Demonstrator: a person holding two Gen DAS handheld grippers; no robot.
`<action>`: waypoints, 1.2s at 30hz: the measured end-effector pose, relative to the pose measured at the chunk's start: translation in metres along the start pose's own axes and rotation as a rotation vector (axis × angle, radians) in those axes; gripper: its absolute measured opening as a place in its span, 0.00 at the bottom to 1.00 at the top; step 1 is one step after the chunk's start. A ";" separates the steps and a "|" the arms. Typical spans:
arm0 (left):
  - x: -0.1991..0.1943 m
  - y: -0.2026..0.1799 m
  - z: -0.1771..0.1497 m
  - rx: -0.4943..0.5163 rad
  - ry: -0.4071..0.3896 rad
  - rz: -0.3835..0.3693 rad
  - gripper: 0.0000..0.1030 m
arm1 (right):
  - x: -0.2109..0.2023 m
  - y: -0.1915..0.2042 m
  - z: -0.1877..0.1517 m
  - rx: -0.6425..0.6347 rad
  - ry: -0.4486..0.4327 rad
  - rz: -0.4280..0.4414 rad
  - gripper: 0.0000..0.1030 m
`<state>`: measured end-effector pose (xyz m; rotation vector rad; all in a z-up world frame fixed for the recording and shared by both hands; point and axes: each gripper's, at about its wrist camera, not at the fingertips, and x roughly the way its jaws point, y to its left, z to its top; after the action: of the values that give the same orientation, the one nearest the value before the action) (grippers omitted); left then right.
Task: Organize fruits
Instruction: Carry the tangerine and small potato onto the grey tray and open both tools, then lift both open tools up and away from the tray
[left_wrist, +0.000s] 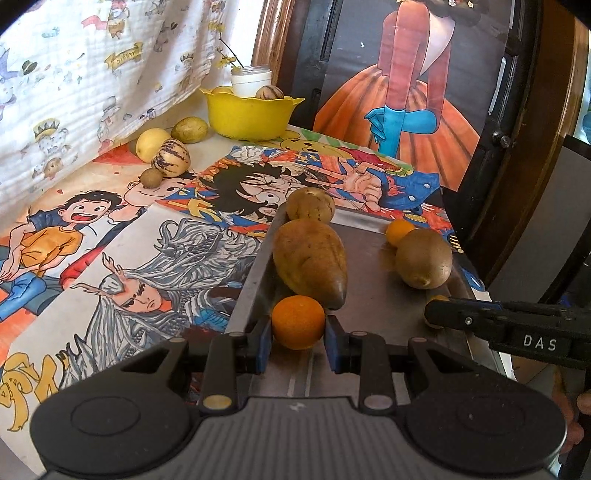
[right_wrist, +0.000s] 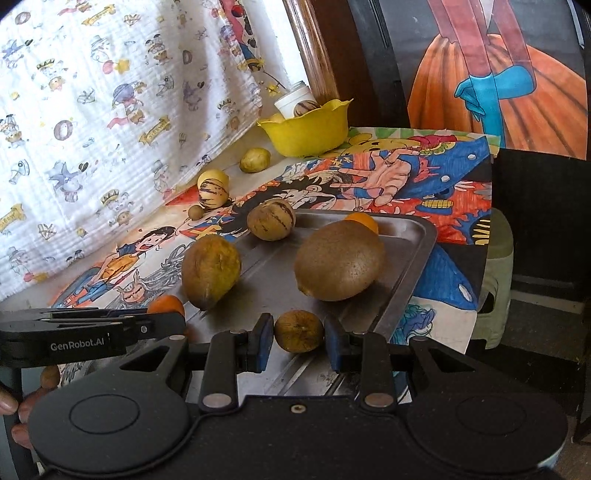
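On the metal tray (right_wrist: 410, 254), near its front edge, the left tongs (left_wrist: 298, 334) clasp a small orange (left_wrist: 297, 322). The right tongs (right_wrist: 299, 341) pinch a small brown fruit (right_wrist: 299, 336) (bare tray lies mid-way between the fruits).

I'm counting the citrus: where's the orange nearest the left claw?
The orange sits between the left claw fingers, at the metal tray's near-left corner, touching the big brown fruit.

A: Where does the left wrist camera look from?
B: Low behind the left gripper (left_wrist: 298, 338), facing along the metal tray (left_wrist: 373, 273), very near.
A: And the right?
B: Behind the right gripper (right_wrist: 298, 341), same direction. Both share the tray and far yellow bowl (right_wrist: 308, 134).
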<state>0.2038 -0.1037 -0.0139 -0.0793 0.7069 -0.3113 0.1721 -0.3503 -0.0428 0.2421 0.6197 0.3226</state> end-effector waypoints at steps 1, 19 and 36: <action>0.000 0.000 0.000 0.000 0.000 0.000 0.32 | 0.000 0.000 0.000 -0.001 -0.001 -0.001 0.32; -0.016 -0.001 0.001 -0.046 -0.010 -0.013 0.42 | -0.033 0.005 -0.001 0.014 -0.046 -0.018 0.44; -0.097 0.001 -0.005 -0.083 -0.162 0.023 1.00 | -0.102 0.035 -0.018 0.041 -0.131 -0.032 0.87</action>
<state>0.1314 -0.0725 0.0433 -0.1731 0.5595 -0.2507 0.0755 -0.3534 0.0083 0.2901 0.5006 0.2615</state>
